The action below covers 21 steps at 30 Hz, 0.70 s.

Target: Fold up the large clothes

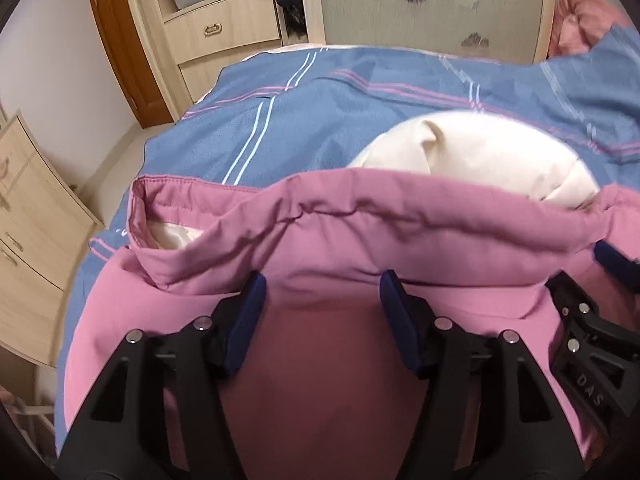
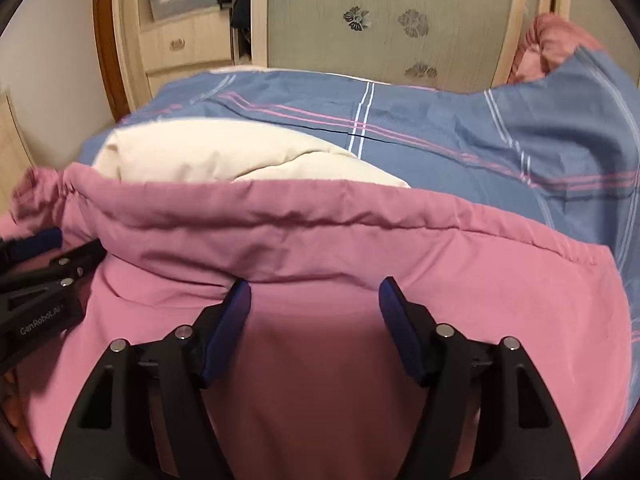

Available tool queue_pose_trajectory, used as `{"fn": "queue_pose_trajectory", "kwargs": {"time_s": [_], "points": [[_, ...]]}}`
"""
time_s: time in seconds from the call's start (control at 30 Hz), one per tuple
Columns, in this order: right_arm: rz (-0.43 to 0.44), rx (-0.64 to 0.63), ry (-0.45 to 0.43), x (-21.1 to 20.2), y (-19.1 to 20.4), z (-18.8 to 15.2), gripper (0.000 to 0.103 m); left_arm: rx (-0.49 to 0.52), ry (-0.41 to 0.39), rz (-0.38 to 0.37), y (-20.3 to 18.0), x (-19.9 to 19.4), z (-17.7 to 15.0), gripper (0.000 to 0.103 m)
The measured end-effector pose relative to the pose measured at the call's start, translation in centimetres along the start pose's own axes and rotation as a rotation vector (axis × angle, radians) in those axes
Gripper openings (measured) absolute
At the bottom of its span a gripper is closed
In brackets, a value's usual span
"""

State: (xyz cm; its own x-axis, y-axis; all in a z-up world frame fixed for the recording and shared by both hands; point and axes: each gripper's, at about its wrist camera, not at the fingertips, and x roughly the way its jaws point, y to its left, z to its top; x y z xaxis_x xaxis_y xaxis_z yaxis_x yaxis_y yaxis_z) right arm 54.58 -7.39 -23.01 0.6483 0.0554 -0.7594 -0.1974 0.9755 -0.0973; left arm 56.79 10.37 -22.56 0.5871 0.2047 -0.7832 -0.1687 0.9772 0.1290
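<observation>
A large pink padded jacket point(image 1: 360, 216) with a cream lining point(image 1: 472, 152) lies on a bed. Its thick folded edge runs across both views, just beyond the fingertips. My left gripper point(image 1: 322, 290) hovers over the pink fabric, jaws apart, the pads pressing on nothing. My right gripper point(image 2: 315, 286) stands the same way over the jacket point(image 2: 360, 240), open, with only cloth below it. The cream lining point(image 2: 224, 156) bulges out behind the fold. The two grippers are side by side: the right gripper point(image 1: 600, 264) shows at the right edge of the left wrist view, and the left gripper point(image 2: 44, 248) at the left edge of the right wrist view.
The bed has a blue cover point(image 1: 320, 120) with pink and white stripes. Behind it stand a light wooden wardrobe with drawers point(image 1: 224, 28) and a floral frosted door point(image 2: 380, 20). A pink pillow point(image 2: 552, 40) lies at the back right. A wooden dresser point(image 1: 28, 208) is at the left.
</observation>
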Motion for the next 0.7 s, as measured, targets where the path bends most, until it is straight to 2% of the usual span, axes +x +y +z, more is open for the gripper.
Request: {"fn": "queue_pose_trajectory", "kwargs": {"time_s": [0.1, 0.2, 0.33, 0.7], "points": [[0.011, 0.006, 0.033, 1.2, -0.2, 0.6, 0.07, 0.008, 0.004, 0.014, -0.4, 0.8, -0.2, 0.063], [-0.003, -0.013, 0.039, 1.2, 0.4, 0.5, 0.071, -0.011, 0.015, -0.019, 0.2, 1.3, -0.4, 0.063], [0.011, -0.003, 0.027, 1.7, 0.0, 0.3, 0.072, -0.026, 0.008, -0.039, 0.6, 1.5, -0.7, 0.064], [0.017, 0.012, -0.006, 1.9, 0.1, -0.5, 0.072, -0.031, -0.017, -0.028, 0.1, 1.7, -1.3, 0.064]]}}
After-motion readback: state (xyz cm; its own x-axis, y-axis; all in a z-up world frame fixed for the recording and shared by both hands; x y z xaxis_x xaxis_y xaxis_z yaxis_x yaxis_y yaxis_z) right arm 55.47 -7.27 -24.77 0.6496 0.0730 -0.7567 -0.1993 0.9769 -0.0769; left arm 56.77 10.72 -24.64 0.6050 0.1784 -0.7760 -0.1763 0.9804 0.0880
